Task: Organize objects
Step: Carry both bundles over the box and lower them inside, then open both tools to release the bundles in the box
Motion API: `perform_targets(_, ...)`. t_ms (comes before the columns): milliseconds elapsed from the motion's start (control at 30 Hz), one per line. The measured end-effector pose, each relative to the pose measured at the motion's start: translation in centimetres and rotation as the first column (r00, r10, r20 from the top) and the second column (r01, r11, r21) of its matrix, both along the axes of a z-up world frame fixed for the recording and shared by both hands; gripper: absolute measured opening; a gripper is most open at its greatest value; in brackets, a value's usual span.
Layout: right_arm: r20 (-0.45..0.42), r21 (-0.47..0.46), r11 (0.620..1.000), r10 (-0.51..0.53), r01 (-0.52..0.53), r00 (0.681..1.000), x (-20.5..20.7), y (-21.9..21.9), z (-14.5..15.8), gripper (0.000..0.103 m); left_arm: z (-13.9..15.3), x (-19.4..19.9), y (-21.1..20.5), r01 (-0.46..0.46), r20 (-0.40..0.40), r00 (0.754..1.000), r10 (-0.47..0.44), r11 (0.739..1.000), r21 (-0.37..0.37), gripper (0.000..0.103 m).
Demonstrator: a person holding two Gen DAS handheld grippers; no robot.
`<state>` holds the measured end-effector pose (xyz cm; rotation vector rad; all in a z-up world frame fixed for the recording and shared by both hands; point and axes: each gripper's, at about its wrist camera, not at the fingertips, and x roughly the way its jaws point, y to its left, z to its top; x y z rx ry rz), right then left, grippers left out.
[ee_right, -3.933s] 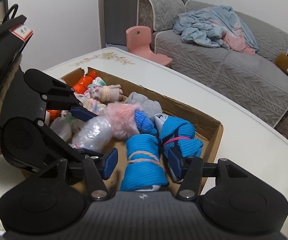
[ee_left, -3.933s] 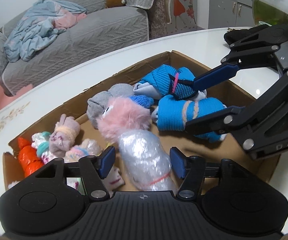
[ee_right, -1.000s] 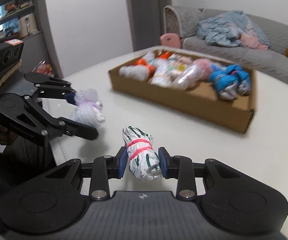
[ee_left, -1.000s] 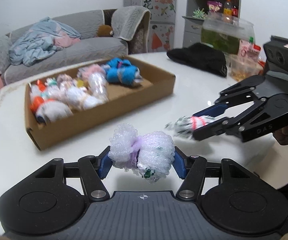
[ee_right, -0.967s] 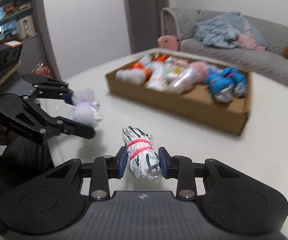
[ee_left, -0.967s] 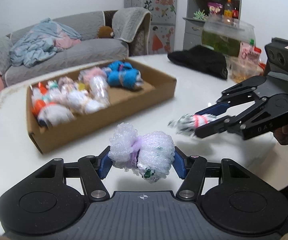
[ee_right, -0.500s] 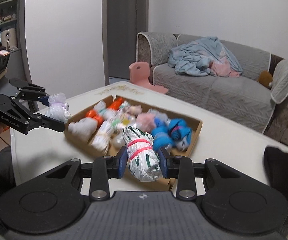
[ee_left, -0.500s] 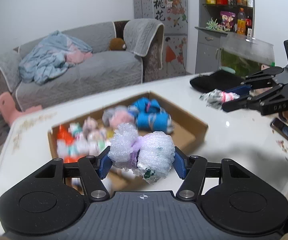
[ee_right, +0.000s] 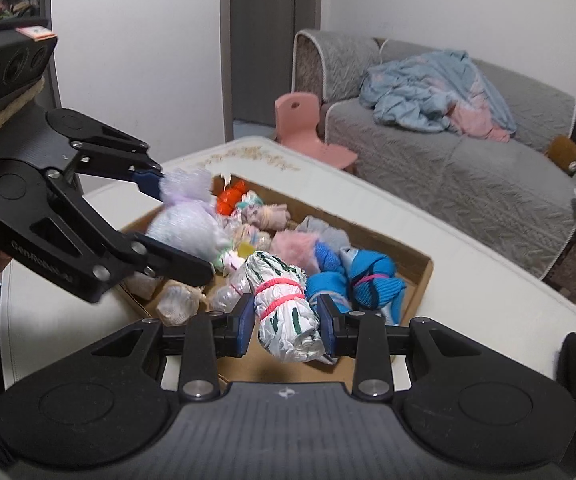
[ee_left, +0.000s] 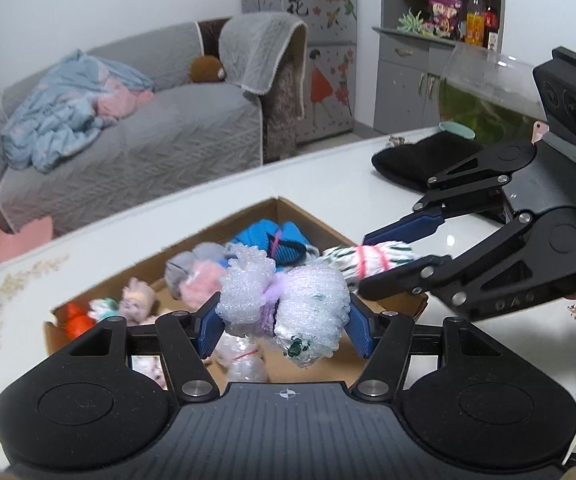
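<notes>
1. Two handheld grippers show, one in each of the person's hands, both held above a cardboard box that sits on a white table.
2. The left gripper has its two blue fingers closed against the ends of one white bubble-wrap bundle, tied at the waist with a lilac band. The bundle hangs in the air over the near part of the box.
3. The right gripper has its two fingers set narrow, pinching one white bundle with green marks, bound by a pink elastic. It too is held clear of the box floor, above the near edge.
4. Each gripper appears in the other's camera: from the left wrist view the right gripper comes in from the right with its bundle just beside the bubble-wrap one.
5. Inside the box lie many small rolled bundles, too blurred and overlapped to count exactly. Clearly told apart are two bright blue rolls, one fluffy pink one, one grey one and one orange one.
6. Behind the table stand one grey sofa with a heap of pale blue and pink cloth, and one pink child's chair.
7. On the table's far right lie one black cloth and one glass tank of greenish water.
</notes>
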<state>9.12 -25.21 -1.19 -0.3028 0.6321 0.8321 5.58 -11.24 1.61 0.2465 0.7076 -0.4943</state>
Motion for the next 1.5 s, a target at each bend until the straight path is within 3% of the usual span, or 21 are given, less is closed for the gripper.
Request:
perform_targets(833, -0.153, -0.101, 0.995, -0.024, 0.008, 0.988, 2.4, 0.1, -5.0, 0.03, -8.8, 4.3, -2.1, 0.017, -0.219, 0.976, -0.008, 0.999, 0.039, 0.067)
perform_targets(1133, -0.172, -0.129, 0.992, -0.033, 0.011, 0.985, 2.6, 0.0, -5.4, 0.03, -8.8, 4.6, -2.6, 0.005, -0.239, 0.971, 0.014, 0.997, 0.079, 0.068)
perform_targets(1333, -0.169, -0.15, 0.988, -0.056, 0.031, 0.984, 2.6, 0.2, -5.2, 0.03, -8.8, 5.0, -2.8, -0.021, -0.256, 0.965, 0.049, 0.994, 0.109, 0.075)
perform_targets(1500, -0.173, -0.161, 0.984, -0.101, 0.073, 0.98, 2.9, 0.0, -5.0, 0.036, -8.8, 5.1, -2.4, -0.069, -0.285, 0.954, 0.099, 0.991, 0.114, 0.083)
